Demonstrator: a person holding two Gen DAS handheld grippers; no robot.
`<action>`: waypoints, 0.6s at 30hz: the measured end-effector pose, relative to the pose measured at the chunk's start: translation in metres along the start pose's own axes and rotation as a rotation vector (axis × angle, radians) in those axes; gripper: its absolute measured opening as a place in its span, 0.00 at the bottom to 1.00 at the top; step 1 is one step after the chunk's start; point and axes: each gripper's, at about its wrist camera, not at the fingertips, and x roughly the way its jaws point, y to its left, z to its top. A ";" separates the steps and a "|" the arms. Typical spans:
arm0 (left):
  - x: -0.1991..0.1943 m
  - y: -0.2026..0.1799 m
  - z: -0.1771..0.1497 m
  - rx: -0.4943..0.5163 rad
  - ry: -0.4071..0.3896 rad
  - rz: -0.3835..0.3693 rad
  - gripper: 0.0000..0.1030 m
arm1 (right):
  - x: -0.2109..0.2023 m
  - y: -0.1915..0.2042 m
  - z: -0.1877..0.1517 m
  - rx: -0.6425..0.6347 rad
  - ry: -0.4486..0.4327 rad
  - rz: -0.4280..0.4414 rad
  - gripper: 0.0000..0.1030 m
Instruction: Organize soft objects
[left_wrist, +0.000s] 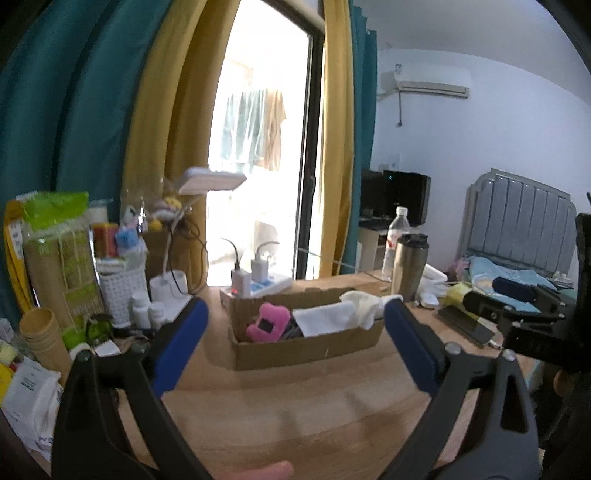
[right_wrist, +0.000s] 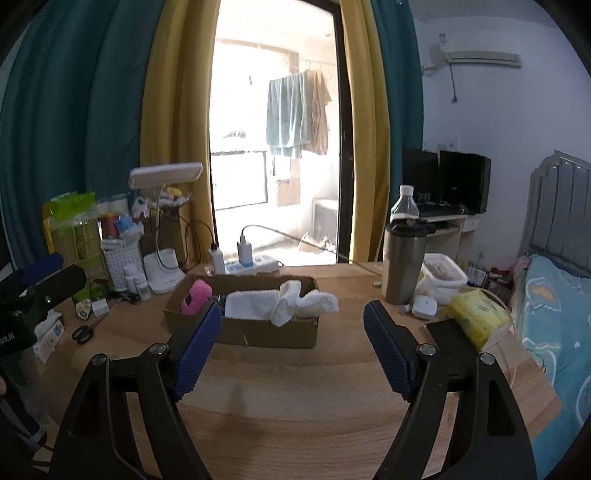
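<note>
Left gripper (left_wrist: 295, 328): jaws spread wide, empty | Right gripper (right_wrist: 291, 343): jaws spread, empty | Long brown cardboard box (right_wrist: 258, 336): mid-desk, straight ahead of both, lengthwise left-right, holding pink plush toy (right_wrist: 195, 297) and white folded towels (right_wrist: 280, 302) | Nearer hand: cannot tell.

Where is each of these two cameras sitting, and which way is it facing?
Left wrist: rides the left tongs, facing the cardboard box and window; a fingertip shows below, the right tongs at right.
Right wrist: rides the right tongs, facing the same box; the left tongs at left.
Shared: box, pink plush, white cloths, steel tumbler.
</note>
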 end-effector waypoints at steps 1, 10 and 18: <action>-0.002 -0.001 0.001 0.006 -0.007 0.010 0.94 | -0.002 0.000 0.001 0.002 -0.006 -0.001 0.80; -0.006 0.001 0.006 -0.003 -0.009 0.025 0.94 | -0.012 -0.003 0.003 0.012 -0.032 -0.005 0.85; -0.006 -0.002 0.007 -0.004 -0.008 0.011 0.94 | -0.013 -0.002 0.004 0.011 -0.036 -0.004 0.86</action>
